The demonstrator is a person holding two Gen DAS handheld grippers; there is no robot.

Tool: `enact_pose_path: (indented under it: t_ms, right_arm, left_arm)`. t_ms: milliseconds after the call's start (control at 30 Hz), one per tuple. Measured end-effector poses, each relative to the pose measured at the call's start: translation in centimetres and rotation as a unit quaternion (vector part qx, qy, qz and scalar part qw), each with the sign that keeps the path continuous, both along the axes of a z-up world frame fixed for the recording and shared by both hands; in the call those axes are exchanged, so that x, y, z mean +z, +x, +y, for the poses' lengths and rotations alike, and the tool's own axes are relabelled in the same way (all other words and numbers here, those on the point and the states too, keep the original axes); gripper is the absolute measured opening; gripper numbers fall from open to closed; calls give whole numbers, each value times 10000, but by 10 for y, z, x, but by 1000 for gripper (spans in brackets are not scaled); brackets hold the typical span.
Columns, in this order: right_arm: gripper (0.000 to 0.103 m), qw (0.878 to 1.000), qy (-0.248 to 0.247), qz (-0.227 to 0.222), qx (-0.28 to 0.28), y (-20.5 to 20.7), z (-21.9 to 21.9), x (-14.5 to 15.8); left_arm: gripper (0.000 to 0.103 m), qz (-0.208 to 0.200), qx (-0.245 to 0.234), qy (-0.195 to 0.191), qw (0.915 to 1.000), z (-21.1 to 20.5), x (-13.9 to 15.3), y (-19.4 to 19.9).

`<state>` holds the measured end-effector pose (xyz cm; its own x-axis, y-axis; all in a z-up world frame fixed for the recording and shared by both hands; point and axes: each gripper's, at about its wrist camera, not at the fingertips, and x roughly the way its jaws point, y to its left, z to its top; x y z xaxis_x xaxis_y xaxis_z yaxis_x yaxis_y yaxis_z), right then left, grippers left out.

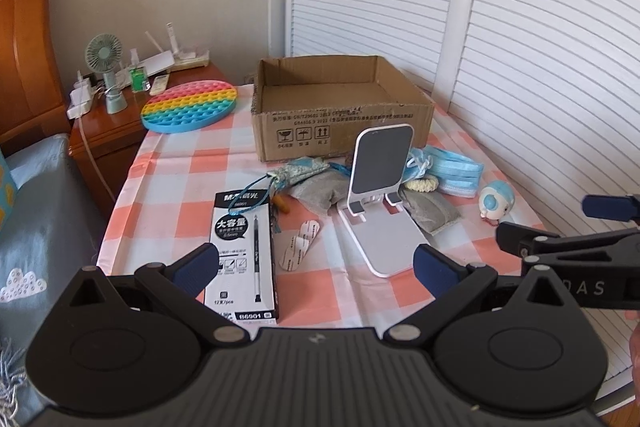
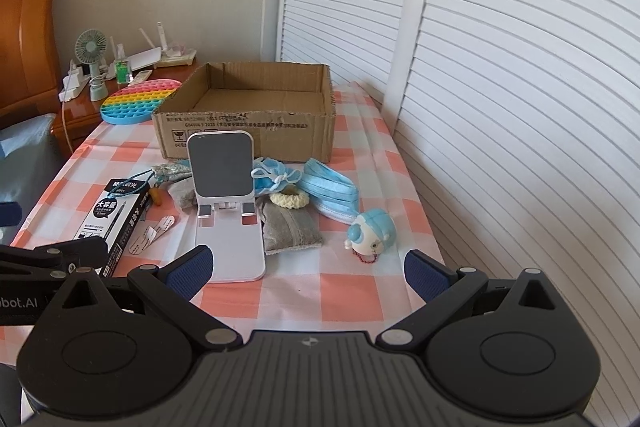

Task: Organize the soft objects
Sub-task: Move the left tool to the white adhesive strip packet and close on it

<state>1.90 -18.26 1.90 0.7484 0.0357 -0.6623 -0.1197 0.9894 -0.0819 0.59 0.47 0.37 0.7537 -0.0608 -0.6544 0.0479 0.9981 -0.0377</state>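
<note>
Soft things cluster mid-surface, in front of the cardboard box (image 2: 244, 115): blue masks (image 2: 330, 193), grey pouch (image 2: 290, 229), a yellow scrunchie (image 2: 289, 199). All look light and floppy, so I'd pinch a bunched fold. The stiff phone stand (image 2: 226, 195) blocks at 9 o'clock of the pouch. Left gripper (image 1: 316, 265) and right gripper (image 2: 308, 269) both hover with jaws spread, holding nothing.

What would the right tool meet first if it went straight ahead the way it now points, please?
Probably the grey pouch, which lies near the midline between the open right tool's fingers. The white phone stand sits just left of that line, so depth and aim make this uncertain.
</note>
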Motion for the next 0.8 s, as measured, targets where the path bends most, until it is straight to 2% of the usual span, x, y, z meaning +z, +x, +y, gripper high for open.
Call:
enact_pose_path:
  t_ms: [267,800]
  right_arm:
    - [103,9992,-42,-10,393,9,6,-11]
    - [103,9980,59,-23,621,23,-4,-33]
  left_arm:
    - [103,-28,-229,-142,9996,12,-13,9]
    - [103,212,-641,41,9977,13,-41,30]
